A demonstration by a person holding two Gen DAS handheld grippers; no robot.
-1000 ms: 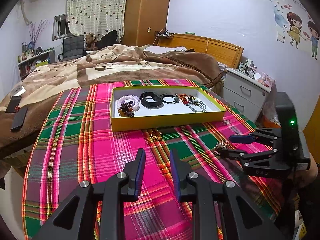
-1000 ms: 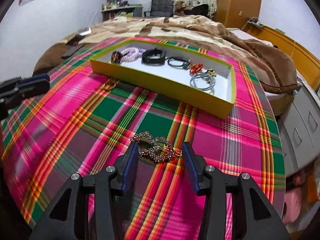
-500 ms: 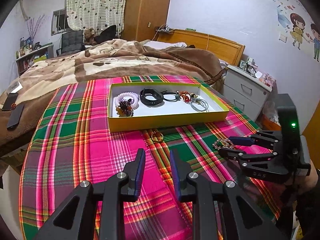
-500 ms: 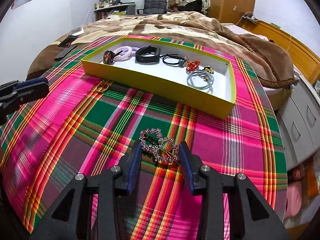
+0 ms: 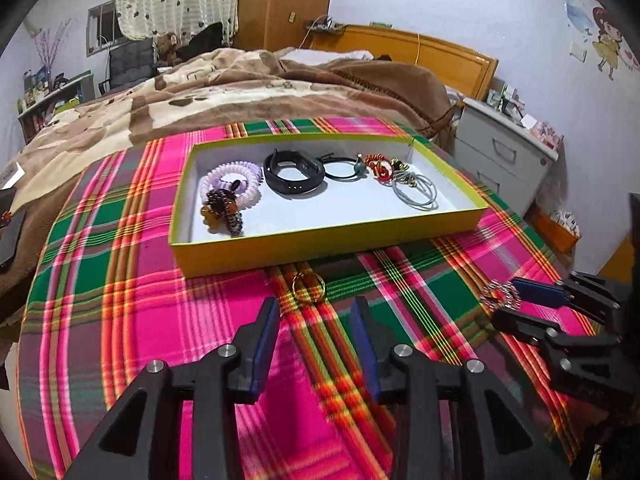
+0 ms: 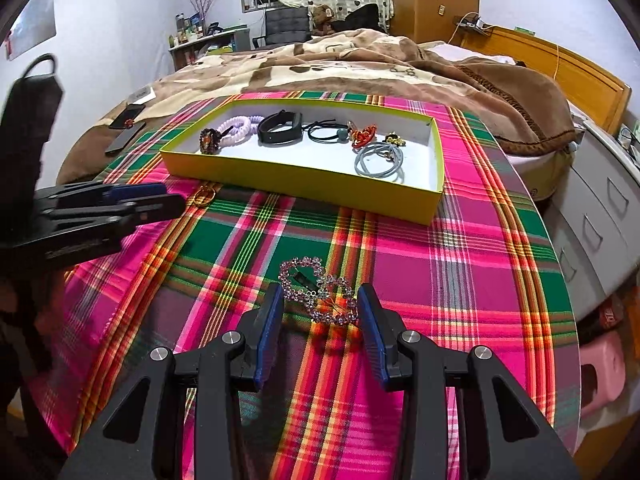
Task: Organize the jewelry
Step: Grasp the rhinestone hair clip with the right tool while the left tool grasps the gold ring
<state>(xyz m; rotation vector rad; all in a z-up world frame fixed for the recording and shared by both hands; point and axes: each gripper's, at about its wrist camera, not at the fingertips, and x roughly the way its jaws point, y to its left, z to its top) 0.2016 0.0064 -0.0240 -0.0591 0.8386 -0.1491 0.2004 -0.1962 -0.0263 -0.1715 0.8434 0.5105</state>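
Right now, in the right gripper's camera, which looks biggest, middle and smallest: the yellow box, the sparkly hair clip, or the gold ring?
1. yellow box, biggest by far.
2. sparkly hair clip, though it lies close to the camera, which enlarges it.
3. gold ring, smallest.

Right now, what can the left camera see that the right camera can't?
Only the left wrist view shows the cartoon girl sticker on the wall. Only the right wrist view shows the pink stool and the sparkly hair clip's whole shape between open jaws. Both show the yellow box, the gold ring and the plaid cloth.
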